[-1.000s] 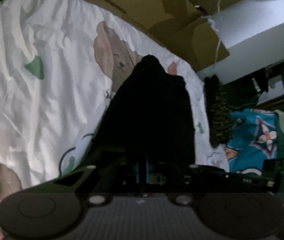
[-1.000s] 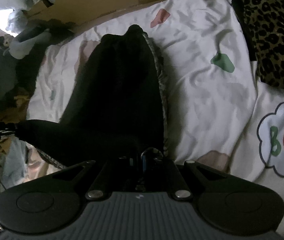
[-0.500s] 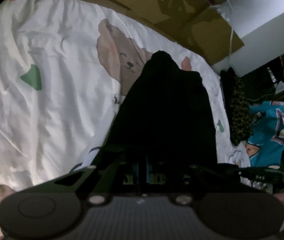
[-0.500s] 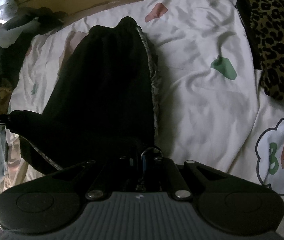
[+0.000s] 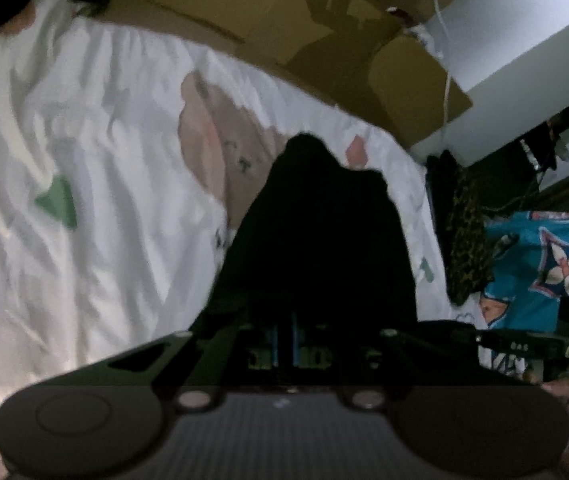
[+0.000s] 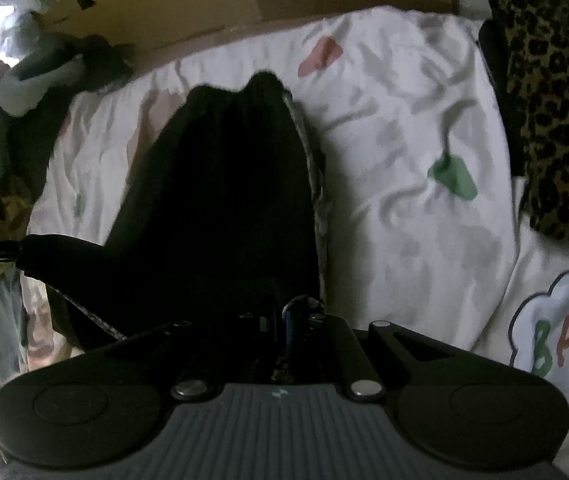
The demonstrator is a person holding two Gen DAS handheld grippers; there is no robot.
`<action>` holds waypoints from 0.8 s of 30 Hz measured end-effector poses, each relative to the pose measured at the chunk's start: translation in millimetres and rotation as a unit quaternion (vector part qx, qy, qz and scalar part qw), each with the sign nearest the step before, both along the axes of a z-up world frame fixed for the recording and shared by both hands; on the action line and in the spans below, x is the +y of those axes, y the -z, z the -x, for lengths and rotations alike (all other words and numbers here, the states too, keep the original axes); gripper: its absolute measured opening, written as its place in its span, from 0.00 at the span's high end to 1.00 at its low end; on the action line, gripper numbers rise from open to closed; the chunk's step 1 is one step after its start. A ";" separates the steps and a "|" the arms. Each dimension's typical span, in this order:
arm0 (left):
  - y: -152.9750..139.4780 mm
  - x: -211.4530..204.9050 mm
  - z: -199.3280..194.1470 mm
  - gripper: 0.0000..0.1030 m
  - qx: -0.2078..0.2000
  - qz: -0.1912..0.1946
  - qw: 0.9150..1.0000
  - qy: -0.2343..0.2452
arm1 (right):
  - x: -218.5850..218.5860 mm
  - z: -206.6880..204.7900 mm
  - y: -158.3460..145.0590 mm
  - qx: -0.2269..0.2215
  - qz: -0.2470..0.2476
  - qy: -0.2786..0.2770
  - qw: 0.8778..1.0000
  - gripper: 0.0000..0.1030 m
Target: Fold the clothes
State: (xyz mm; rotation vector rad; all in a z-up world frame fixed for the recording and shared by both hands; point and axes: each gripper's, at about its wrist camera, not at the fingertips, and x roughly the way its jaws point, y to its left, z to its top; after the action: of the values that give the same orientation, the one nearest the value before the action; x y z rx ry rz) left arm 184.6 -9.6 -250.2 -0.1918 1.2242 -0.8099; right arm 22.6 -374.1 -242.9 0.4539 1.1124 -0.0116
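Note:
A black garment (image 5: pixel 316 232) hangs in front of me over the white printed bedsheet (image 5: pixel 84 160), its far end resting on the sheet. My left gripper (image 5: pixel 284 332) is shut on its near edge, and the cloth hides the fingertips. In the right wrist view the same black garment (image 6: pixel 224 200) shows a grey patterned trim (image 6: pixel 316 184) along its right side. My right gripper (image 6: pixel 286 320) is shut on that corner. The top edge stretches away to the left of that view, between the two grips.
A leopard-print pillow (image 6: pixel 552 120) lies at the bed's right edge, and brown cardboard (image 5: pixel 244 8) lines the far side. A teal patterned cloth (image 5: pixel 532 264) sits beyond the pillow. Grey bundled items (image 6: pixel 36 72) are piled at the far left. A cloud print with letters (image 6: pixel 556 344) marks the near sheet.
Both grippers have shifted a little across the bed, carrying the black garment with them. The grips are unchanged, and the left view is now blurred by motion.

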 end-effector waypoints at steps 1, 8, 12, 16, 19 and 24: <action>-2.3 -2.3 -3.5 0.94 -0.003 0.000 1.000 0.000 | -1.6 -2.6 -2.3 -0.003 0.001 0.003 1.000 0.98; -3.1 -20.8 -22.8 0.94 -0.020 -0.004 1.000 -0.002 | -8.5 -22.1 -2.5 -0.021 0.013 0.014 1.000 0.98; 6.6 -27.1 -29.1 0.94 -0.028 -0.002 1.000 0.000 | -10.3 -30.4 7.4 -0.027 0.019 0.026 0.999 0.98; 13.7 -29.4 -33.7 0.94 -0.039 -0.006 0.999 0.003 | -13.5 -33.8 11.8 -0.041 0.006 0.044 0.998 0.98; 11.8 -26.5 -39.3 0.94 -0.039 -0.001 0.999 -0.007 | -18.4 -35.3 11.3 -0.047 0.000 0.050 0.998 0.98; 8.3 -25.3 -43.4 0.94 -0.042 0.011 0.999 -0.022 | -25.4 -38.4 8.8 -0.056 -0.006 0.058 0.997 0.98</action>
State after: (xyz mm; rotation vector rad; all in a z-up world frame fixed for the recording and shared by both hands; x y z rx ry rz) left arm 228.1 -34.9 -258.5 -0.1991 1.1292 -0.7863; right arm 61.0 -399.5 -251.7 0.5241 0.9747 -0.0807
